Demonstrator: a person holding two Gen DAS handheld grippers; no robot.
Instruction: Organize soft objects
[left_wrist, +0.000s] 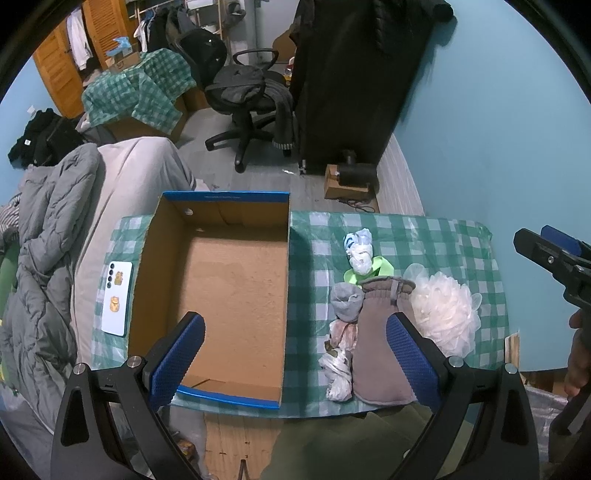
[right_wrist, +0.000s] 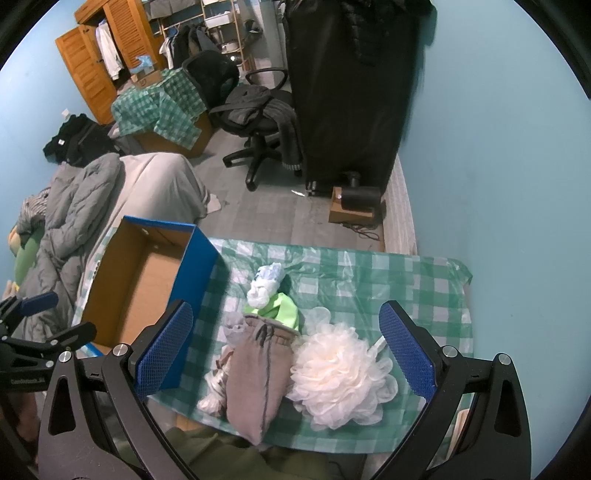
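Note:
An open cardboard box (left_wrist: 229, 280) with blue outer walls stands on the left of the checked table; it shows in the right wrist view (right_wrist: 147, 280) too. Right of it lies a pile: a grey-brown mitten (left_wrist: 380, 343) (right_wrist: 258, 373), a white bath pouf (left_wrist: 443, 314) (right_wrist: 340, 373), a grey sock (left_wrist: 345, 301), a green cloth (right_wrist: 284, 310), a white-blue bundle (left_wrist: 358, 251) (right_wrist: 264, 282) and a white plastic bundle (left_wrist: 338, 373). My left gripper (left_wrist: 295, 354) is open above the box's near edge. My right gripper (right_wrist: 286, 347) is open above the pile, and also shows in the left wrist view (left_wrist: 550, 254).
A white phone (left_wrist: 118, 297) lies on the table left of the box. A bed with grey duvet (left_wrist: 44, 258) is on the left. An office chair (left_wrist: 247, 99), a black cover (left_wrist: 354, 81) and a brown box on the floor (left_wrist: 347, 181) stand beyond the table.

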